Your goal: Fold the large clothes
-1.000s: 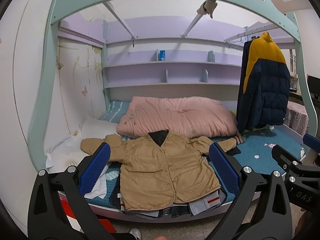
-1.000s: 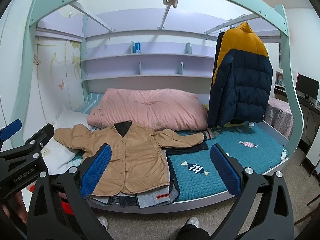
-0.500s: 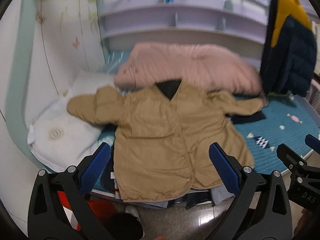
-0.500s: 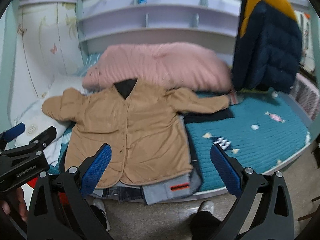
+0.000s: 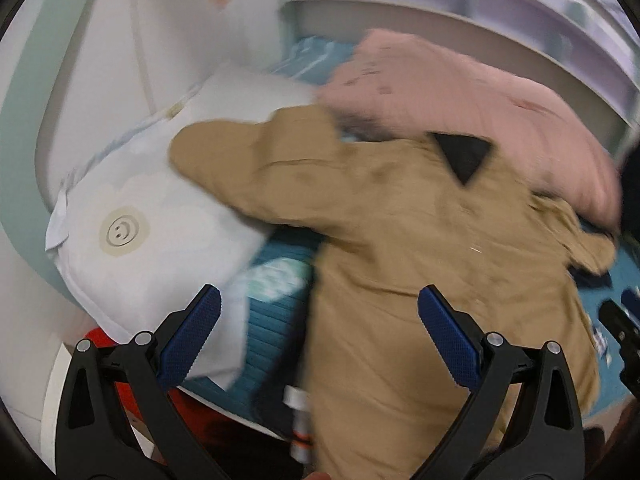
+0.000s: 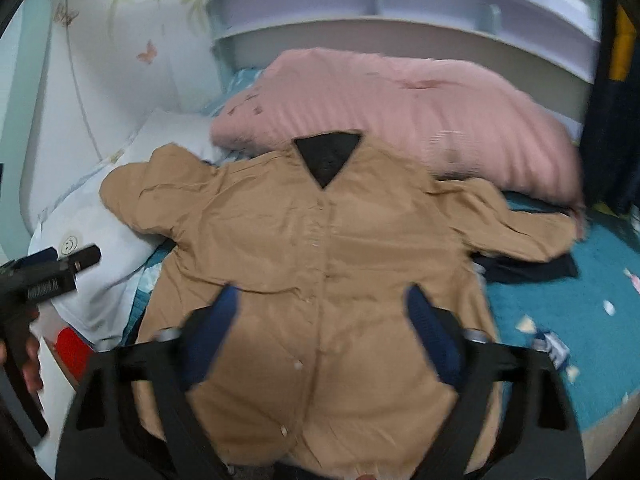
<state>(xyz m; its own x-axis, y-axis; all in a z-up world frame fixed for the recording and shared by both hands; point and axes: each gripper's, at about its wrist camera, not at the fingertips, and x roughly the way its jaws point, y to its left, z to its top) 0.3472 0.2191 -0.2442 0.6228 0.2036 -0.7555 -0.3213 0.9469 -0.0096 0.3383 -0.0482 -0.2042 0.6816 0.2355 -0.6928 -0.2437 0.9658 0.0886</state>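
Note:
A tan jacket (image 6: 320, 248) lies front up on the bed with both sleeves spread, its dark lining showing at the neck; it also shows in the left wrist view (image 5: 420, 248). Its left sleeve (image 5: 240, 168) rests on a white pillow. My left gripper (image 5: 320, 328) is open and empty above the jacket's left side and the bed edge. My right gripper (image 6: 324, 320) is open and empty, low over the jacket's lower front. The left gripper also shows in the right wrist view (image 6: 60, 268) at the left.
A pink quilt (image 6: 400, 112) is bunched behind the jacket. A white smiley pillow (image 5: 132, 232) lies at the left. Other clothes (image 6: 528, 270) lie under the jacket on the teal bed cover (image 6: 560, 320). Shelves (image 6: 400, 4) and a wall stand behind.
Both grippers have moved forward and down, close over the jacket. The left one swung towards the left sleeve and pillow. Both stay open and empty.

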